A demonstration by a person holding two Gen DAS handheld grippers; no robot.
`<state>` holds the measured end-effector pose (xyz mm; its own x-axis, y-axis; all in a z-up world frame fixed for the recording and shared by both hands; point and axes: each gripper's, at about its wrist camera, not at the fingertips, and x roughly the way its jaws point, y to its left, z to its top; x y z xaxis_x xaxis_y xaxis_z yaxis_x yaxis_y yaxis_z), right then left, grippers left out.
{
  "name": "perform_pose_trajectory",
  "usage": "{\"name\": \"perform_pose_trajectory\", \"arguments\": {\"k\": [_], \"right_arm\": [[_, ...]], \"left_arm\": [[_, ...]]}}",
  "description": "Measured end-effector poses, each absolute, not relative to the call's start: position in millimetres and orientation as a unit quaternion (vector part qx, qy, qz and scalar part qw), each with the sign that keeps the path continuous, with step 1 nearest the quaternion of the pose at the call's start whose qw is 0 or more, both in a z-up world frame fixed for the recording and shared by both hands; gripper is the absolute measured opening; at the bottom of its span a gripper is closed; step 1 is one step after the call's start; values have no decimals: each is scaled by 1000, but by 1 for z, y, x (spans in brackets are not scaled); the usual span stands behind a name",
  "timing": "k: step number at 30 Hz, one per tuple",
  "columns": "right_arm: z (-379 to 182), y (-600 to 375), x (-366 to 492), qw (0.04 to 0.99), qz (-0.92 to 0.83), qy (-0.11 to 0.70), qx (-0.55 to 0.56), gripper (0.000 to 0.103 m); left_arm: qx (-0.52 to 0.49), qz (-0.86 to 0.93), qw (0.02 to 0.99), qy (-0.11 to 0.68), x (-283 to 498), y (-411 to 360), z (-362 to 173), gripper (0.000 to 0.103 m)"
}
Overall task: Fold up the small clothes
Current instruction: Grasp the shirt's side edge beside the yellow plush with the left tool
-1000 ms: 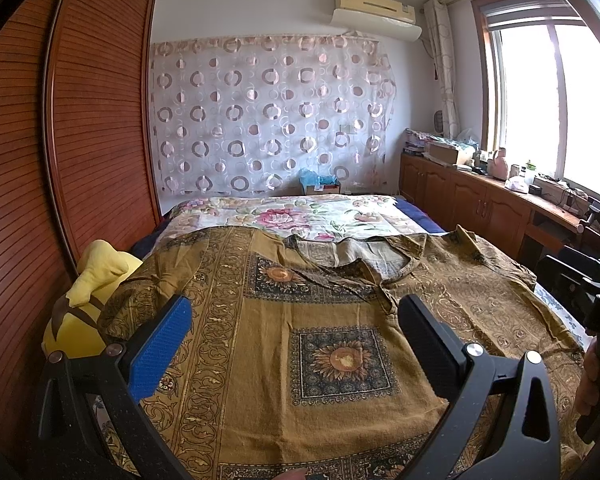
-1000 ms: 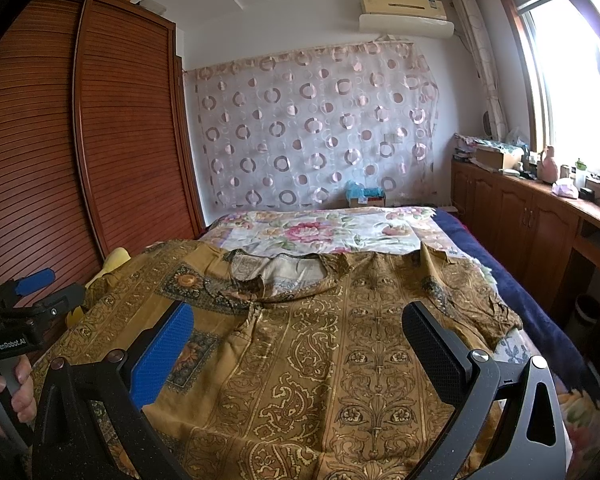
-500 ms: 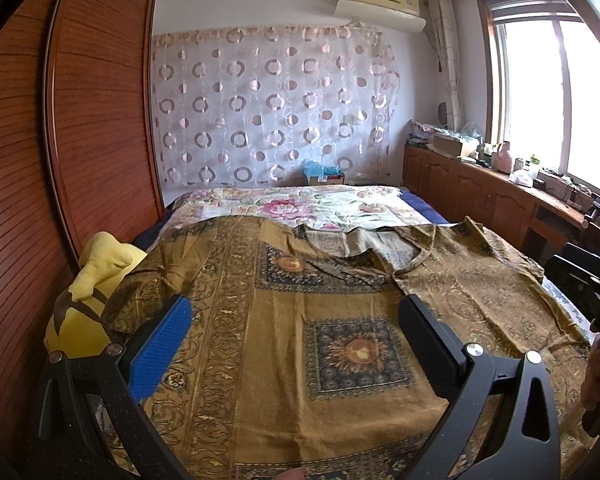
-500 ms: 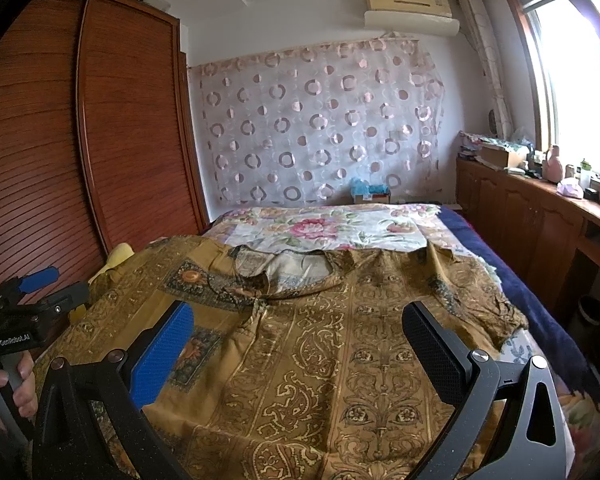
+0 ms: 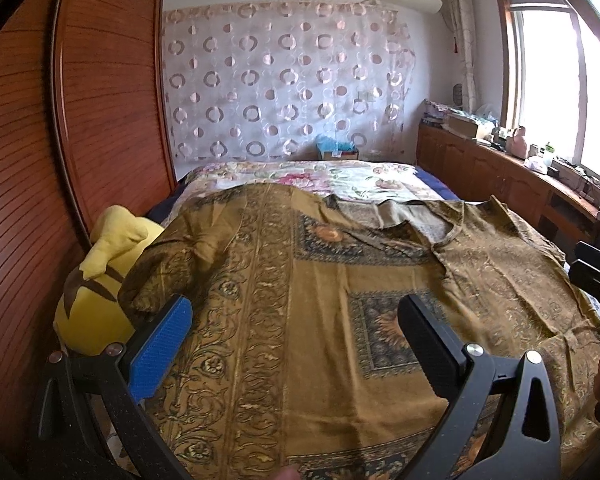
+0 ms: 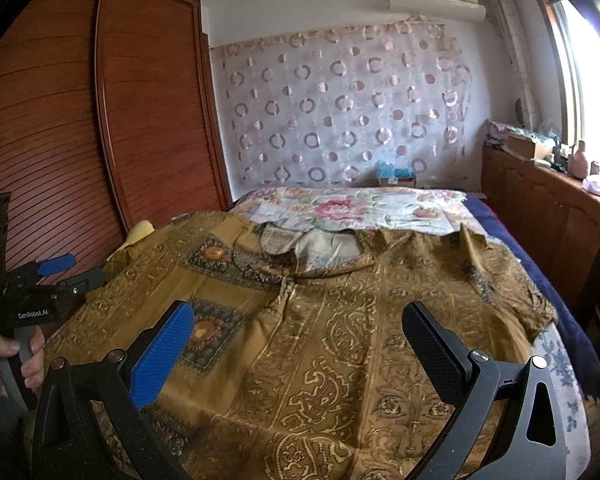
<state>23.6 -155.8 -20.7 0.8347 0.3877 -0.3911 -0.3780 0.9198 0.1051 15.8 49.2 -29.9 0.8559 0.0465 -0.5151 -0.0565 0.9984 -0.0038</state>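
— Left wrist view first: what do you have?

— My left gripper is spread wide, with nothing between the blue pad and the black one. It hangs over the brown patterned shirt, which lies spread flat on the bed, collar toward twelve o'clock. At nine o'clock a yellow plush toy sits just beside the shirt's sleeve, against the wooden wardrobe.

— And your other claw?

— From the right wrist view, my right gripper is just as wide apart and empty, over the shirt's lower half. The neckline lies at twelve o'clock, and the far sleeve reaches toward three o'clock, near the bed's blue edge.

— Can you see each tool from the other side?

— Yes. At nine o'clock in the right view my left hand grips the left tool's handle. At three o'clock in the left view, a black part of the right tool shows at the frame's edge.

— What is behind the bed?

— A circle-patterned curtain at twelve o'clock.
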Motion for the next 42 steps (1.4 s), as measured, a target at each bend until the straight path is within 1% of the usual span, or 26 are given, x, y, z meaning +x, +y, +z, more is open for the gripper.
{"name": "perform_pose_trajectory", "arguments": {"k": [12,17,25,27,30,32,42], "right_arm": [[-24,-148,39,949,215,230,-3,103],[-23,-136,44,945,228,232,-17,103],[-18,-122,55,938,253,234,-32,103],[-17,-119,58,936,259,236,-34,103],[-20,-113,61,933,266,237,-39,103],[-21,-107,66,932,269,240,-45,103],[-24,-96,73,921,286,258,-56,103]], "left_arm": [[-25,21,958,283,18,79,-40,103],[-31,14,957,289,18,103,-43,103],[-57,20,945,322,39,153,-55,86],[-62,19,942,328,46,162,-57,79],[-67,23,938,339,56,173,-59,76],[-64,27,935,347,63,179,-61,76],[-47,32,920,389,100,200,-73,58]]}}
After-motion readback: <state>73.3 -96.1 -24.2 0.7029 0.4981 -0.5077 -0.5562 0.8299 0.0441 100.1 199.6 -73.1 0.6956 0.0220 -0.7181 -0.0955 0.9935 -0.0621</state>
